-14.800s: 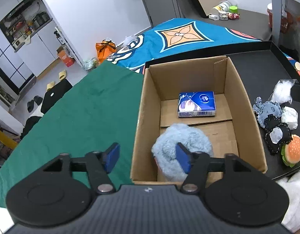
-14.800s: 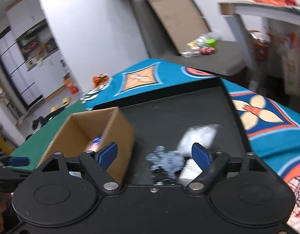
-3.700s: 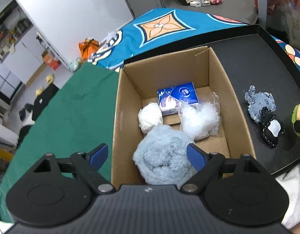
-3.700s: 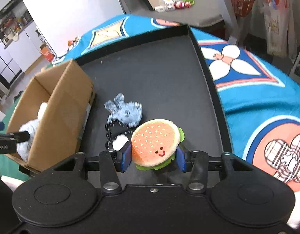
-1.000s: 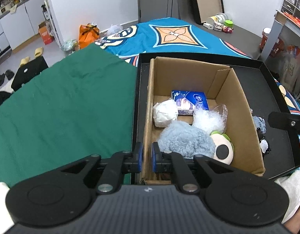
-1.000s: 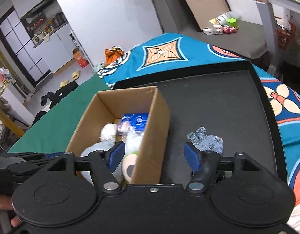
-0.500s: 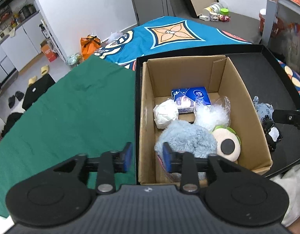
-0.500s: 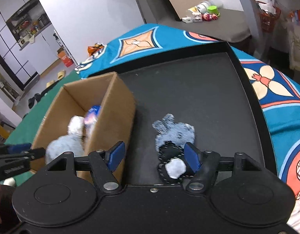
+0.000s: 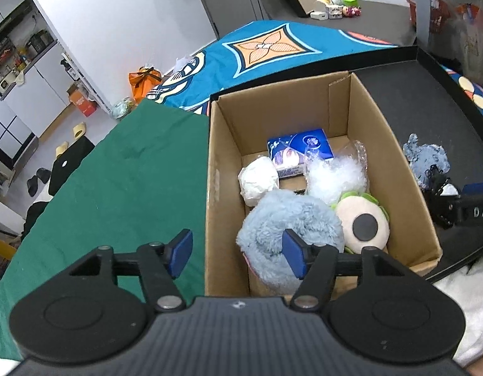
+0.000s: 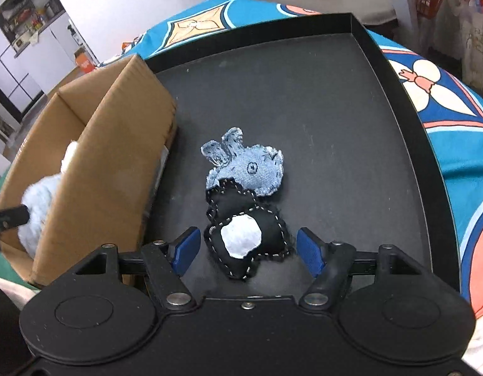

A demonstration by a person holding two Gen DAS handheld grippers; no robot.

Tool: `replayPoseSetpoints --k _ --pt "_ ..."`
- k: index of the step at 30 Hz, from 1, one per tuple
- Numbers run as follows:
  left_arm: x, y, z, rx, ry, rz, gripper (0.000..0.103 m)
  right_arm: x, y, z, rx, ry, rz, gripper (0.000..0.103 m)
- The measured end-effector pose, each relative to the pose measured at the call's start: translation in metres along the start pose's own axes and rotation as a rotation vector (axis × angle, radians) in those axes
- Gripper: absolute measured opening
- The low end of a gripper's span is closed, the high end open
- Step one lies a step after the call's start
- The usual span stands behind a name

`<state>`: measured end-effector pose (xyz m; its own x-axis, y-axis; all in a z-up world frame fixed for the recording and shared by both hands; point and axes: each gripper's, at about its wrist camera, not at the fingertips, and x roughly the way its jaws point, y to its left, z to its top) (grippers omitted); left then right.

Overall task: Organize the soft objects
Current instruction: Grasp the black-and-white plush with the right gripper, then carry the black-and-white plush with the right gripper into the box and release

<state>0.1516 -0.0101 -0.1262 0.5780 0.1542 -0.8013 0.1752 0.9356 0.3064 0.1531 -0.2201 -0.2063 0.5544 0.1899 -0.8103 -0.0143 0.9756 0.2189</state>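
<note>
on the black tray (image 10: 382, 100), just right of the cardboard box (image 10: 116, 163), a black stitched toy with a white patch (image 10: 246, 241) lies flat, touching a denim toy (image 10: 249, 172) on its far side. the right gripper (image 10: 246, 250) sits with its jaws apart, one blue pad on each side of the black toy, neither pad touching it. inside the box (image 9: 395, 169) lie a fluffy blue plush (image 9: 282, 222), a burger plush (image 9: 363, 222) underside up, a white ball (image 9: 257, 183), a clear bag of white stuffing (image 9: 335, 175) and a blue tissue pack (image 9: 299, 150). the left gripper (image 9: 236, 252) hangs with its jaws apart, straddling the box's left wall, holding nothing. a green cloth (image 9: 122, 185) lies left of the box.
</note>
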Motion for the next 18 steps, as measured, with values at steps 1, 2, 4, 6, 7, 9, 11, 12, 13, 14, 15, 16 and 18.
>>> replayPoseSetpoints --k 1,2,4,6,7,9,11,12,13,14,15,16,18 --pt "0.001 -0.001 0.0 0.007 0.004 0.007 0.063 0.0 0.002 -0.001 -0.014 -0.002 -0.01 0.065" --pt "0.001 -0.001 0.0 0.01 0.005 0.009 0.063 -0.001 0.004 -0.002 -0.02 -0.011 -0.014 0.062" --pt "0.001 -0.001 0.001 0.006 0.008 0.007 0.063 -0.003 0.002 -0.004 -0.014 -0.02 -0.015 0.045" --pt "0.002 0.0 0.001 0.001 0.013 0.012 0.064 -0.006 -0.003 -0.004 0.006 -0.02 -0.001 0.04" --pt "0.002 -0.001 0.0 0.002 0.016 0.018 0.064 -0.007 -0.006 -0.004 0.018 -0.018 0.002 0.039" --pt "0.003 -0.002 0.0 0.011 0.019 0.029 0.064 -0.011 -0.012 -0.004 0.045 -0.023 0.007 0.038" --pt "0.002 -0.004 -0.001 0.017 0.014 0.035 0.064 -0.015 -0.016 -0.003 0.053 -0.031 0.007 0.038" --pt "0.001 -0.004 -0.001 0.018 0.013 0.039 0.064 -0.018 -0.017 -0.002 0.056 -0.036 0.01 0.038" --pt "0.001 -0.005 -0.001 0.021 0.01 0.043 0.064 -0.022 -0.018 -0.003 0.06 -0.042 0.012 0.038" --pt "0.001 -0.005 -0.001 0.023 0.009 0.045 0.064 -0.024 -0.019 -0.002 0.06 -0.049 0.009 0.038" --pt "0.0 -0.005 -0.001 0.022 0.008 0.045 0.064 -0.028 -0.02 -0.003 0.06 -0.055 0.006 0.038" --pt "0.0 -0.005 -0.001 0.022 0.009 0.045 0.064 -0.029 -0.02 -0.002 0.063 -0.057 0.006 0.038" --pt "0.0 -0.005 -0.001 0.021 0.007 0.046 0.064 -0.034 -0.022 -0.001 0.07 -0.066 0.006 0.038"
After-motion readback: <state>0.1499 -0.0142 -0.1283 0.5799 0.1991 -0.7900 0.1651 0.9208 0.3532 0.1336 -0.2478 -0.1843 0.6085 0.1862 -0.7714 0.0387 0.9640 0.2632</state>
